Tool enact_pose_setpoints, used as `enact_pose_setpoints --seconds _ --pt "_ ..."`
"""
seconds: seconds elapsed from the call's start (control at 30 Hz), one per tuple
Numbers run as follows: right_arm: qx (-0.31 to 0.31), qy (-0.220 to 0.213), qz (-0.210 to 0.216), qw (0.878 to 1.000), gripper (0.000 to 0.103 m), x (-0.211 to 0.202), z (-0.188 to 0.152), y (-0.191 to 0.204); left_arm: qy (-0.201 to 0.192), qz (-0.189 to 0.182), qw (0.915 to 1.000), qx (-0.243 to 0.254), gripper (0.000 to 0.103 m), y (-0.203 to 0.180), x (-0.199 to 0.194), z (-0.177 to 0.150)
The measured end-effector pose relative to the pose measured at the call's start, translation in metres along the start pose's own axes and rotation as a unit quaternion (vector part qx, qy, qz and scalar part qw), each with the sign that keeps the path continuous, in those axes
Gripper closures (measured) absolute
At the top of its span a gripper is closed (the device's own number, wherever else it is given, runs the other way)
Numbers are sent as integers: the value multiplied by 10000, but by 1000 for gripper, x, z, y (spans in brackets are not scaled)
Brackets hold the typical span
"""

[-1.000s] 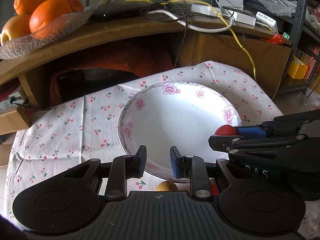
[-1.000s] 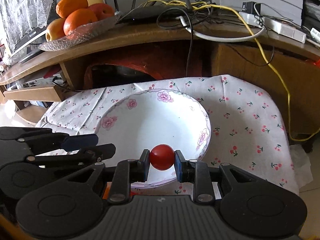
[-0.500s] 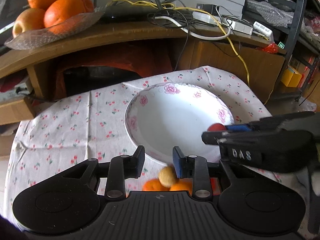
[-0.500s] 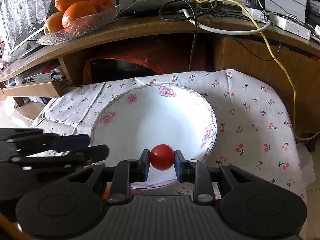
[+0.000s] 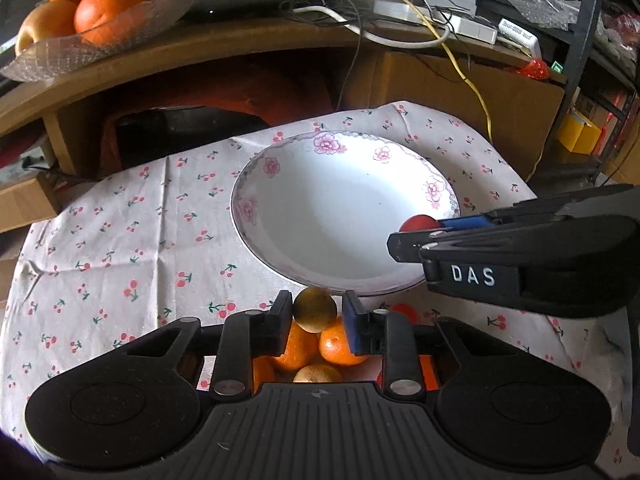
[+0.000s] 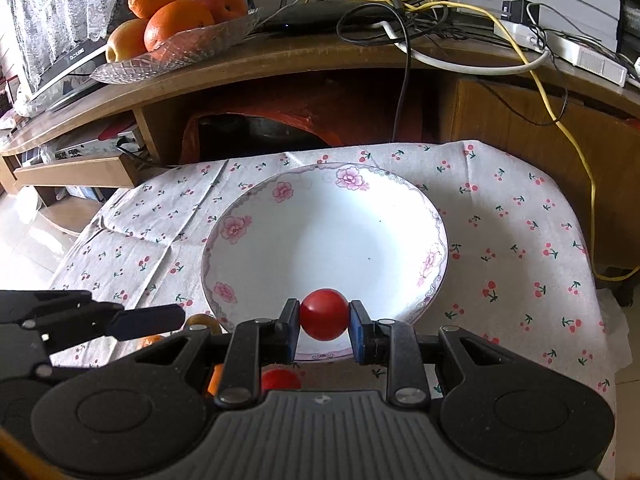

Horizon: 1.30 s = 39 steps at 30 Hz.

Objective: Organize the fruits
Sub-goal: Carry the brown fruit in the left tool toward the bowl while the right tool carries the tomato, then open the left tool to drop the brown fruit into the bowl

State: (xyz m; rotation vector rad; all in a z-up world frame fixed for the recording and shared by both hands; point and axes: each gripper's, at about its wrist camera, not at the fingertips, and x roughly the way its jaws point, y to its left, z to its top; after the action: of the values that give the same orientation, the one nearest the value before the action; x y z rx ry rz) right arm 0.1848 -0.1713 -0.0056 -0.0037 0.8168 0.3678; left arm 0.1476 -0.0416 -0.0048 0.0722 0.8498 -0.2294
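Observation:
My left gripper (image 5: 316, 314) is low over a pile of small oranges (image 5: 340, 346) at the near edge of the flowered white plate (image 5: 320, 216). Its jaws are closing on a small yellow-brown fruit (image 5: 315, 309) held between the pads, just above the oranges. My right gripper (image 6: 324, 316) is shut on a red cherry tomato (image 6: 324, 314), which hangs over the plate's (image 6: 320, 232) near rim. From the left wrist view the right gripper (image 5: 416, 240) reaches in from the right with the tomato (image 5: 418, 224). The left gripper (image 6: 140, 320) shows at the left edge of the right wrist view.
A cherry-print cloth (image 5: 120, 240) covers the low table. Another red tomato (image 6: 280, 380) lies near the plate's front. Behind, a wooden shelf carries a glass dish of oranges and apples (image 5: 92, 40), a router and tangled cables (image 5: 360, 12).
The left gripper has shifted so that the fruit pile came into view under it. The small yellow-brown fruit now sits between its pads. The right gripper has kept still with the tomato.

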Motion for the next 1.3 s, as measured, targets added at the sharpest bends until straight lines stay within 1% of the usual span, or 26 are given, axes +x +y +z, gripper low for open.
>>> enact_pose_setpoints --seconds 0.07,0.17,0.4,0.5,0.77,1.0,1.1,1.17,1.27,1.3 --pt "22 1 -14 10000 78 0 0 -1 -7 19 10000 14 72 0 -1 -1" --pt "43 -18 -27 10000 78 0 1 -2 -9 -23 10000 -56 72 2 -5 -1" --pt "70 -60 -29 10000 78 -2 1 -2 -233 -67 9996 -133 72 4 -16 11" --pt "116 -68 -30 9999 78 -2 2 -4 -324 -26 9994 -105 72 1 -13 19" --pt "191 0 -96 9998 78 7 5 -11 -239 39 9996 -148 72 2 8 27" --pt "270 227 46 9994 78 19 8 -12 -155 93 9996 -221 70 7 14 28" --pt "300 233 21 9993 78 20 7 -11 -160 117 9996 -223 65 8 14 27" --pt "322 214 -2 9993 78 20 7 -12 -173 160 9994 -236 57 9 12 27" --pt "389 220 25 9990 78 18 8 -14 -172 182 9992 -301 50 12 9 28" --pt "407 218 32 9989 78 17 9 -14 -168 194 9992 -322 49 12 8 28"
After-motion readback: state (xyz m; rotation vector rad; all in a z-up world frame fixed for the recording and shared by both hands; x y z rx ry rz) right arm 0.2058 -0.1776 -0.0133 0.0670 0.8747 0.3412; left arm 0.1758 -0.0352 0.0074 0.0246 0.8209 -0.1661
